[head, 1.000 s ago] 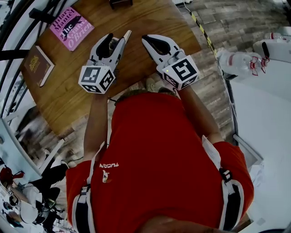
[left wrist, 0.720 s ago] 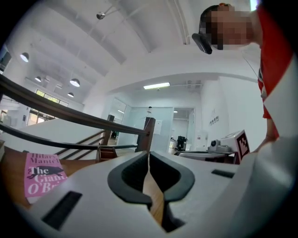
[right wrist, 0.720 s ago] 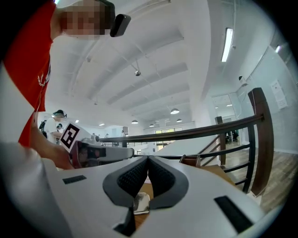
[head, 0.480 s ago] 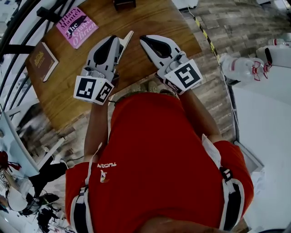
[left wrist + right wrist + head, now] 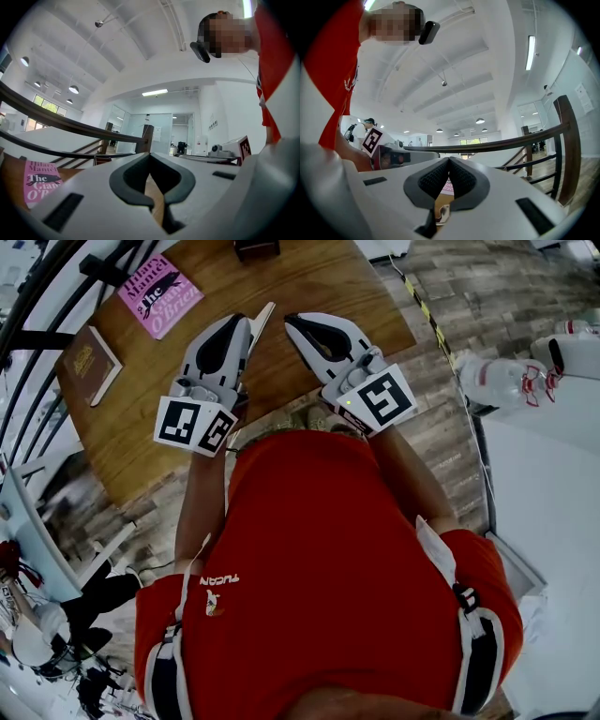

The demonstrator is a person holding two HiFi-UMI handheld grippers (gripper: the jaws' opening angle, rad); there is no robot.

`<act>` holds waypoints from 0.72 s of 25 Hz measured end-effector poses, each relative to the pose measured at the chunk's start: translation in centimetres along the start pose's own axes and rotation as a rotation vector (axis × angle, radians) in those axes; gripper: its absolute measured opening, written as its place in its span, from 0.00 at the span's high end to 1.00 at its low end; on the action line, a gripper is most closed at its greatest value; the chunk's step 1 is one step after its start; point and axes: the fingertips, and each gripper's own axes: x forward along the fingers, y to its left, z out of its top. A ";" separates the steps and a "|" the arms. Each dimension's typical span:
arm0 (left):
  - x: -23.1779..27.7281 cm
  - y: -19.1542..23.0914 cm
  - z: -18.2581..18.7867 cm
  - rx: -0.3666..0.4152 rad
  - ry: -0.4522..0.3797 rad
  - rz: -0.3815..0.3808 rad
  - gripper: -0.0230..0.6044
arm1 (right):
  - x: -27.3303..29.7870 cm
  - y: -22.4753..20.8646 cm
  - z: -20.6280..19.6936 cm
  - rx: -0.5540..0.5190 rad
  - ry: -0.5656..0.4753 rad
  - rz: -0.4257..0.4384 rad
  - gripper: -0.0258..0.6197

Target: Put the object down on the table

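Note:
Over a round wooden table (image 5: 309, 277) the person holds both grippers side by side, tips pointing away from the body. My left gripper (image 5: 255, 322) (image 5: 150, 154) is shut, its dark pads meeting at the tip with nothing between them. My right gripper (image 5: 292, 322) (image 5: 449, 160) is likewise shut and empty. A pink book (image 5: 161, 294) (image 5: 40, 185) lies flat on the table to the far left of the left gripper. A brown book (image 5: 86, 364) lies nearer the table's left edge. Neither gripper touches a book.
A dark object (image 5: 255, 247) sits at the table's far edge. A dark stair railing (image 5: 37, 296) curves along the left side. White equipment (image 5: 506, 371) stands on the floor to the right. Bare wood shows between the books and the grippers.
The left gripper's jaws have closed, with nothing caught between them, and it has shifted slightly. The right gripper stays almost where it was.

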 end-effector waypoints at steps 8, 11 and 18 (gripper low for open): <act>0.4 -0.1 0.1 0.005 0.000 -0.014 0.95 | -0.1 -0.3 -0.2 0.002 0.008 -0.018 0.92; 0.5 -0.1 0.0 0.002 0.002 -0.019 0.95 | -0.2 -0.4 -0.2 0.004 0.008 -0.023 0.92; 0.7 0.2 -0.3 -0.010 0.002 -0.016 0.95 | -0.2 -0.8 -0.5 0.005 0.019 -0.034 0.92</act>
